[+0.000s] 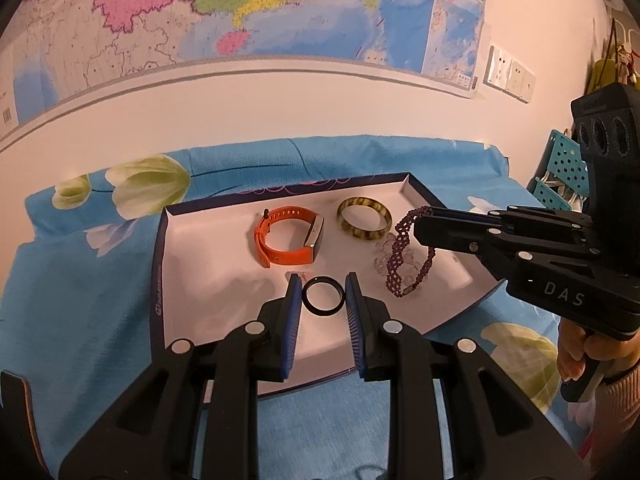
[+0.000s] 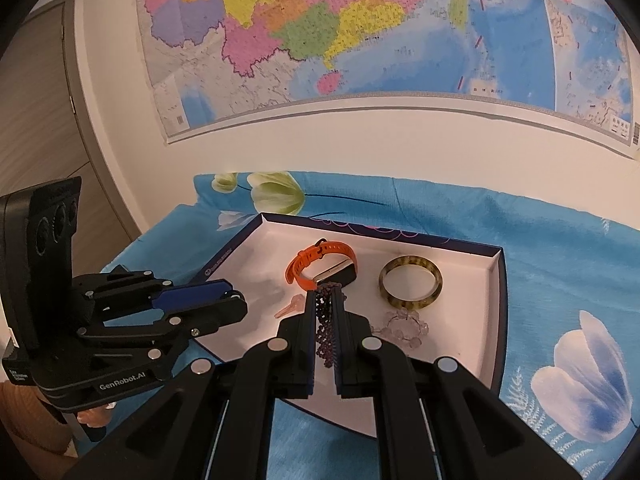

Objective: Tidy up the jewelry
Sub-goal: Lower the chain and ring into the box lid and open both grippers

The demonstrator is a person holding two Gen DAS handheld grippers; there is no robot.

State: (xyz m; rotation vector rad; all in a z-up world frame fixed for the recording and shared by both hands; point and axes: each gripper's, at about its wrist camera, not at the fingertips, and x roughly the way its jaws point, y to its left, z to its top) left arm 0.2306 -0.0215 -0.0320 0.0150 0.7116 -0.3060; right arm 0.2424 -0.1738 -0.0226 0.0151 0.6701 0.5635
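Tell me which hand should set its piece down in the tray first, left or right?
Right, probably. The right gripper is shut on the purple beaded bracelet, which dangles low over the tray beside the clear bead bracelet. The left gripper pinches the black ring nearer the front.

A big colourful wall map fills the top of frame, a flowered blue cloth spreads below, wall sockets upper right, a grey door at left.
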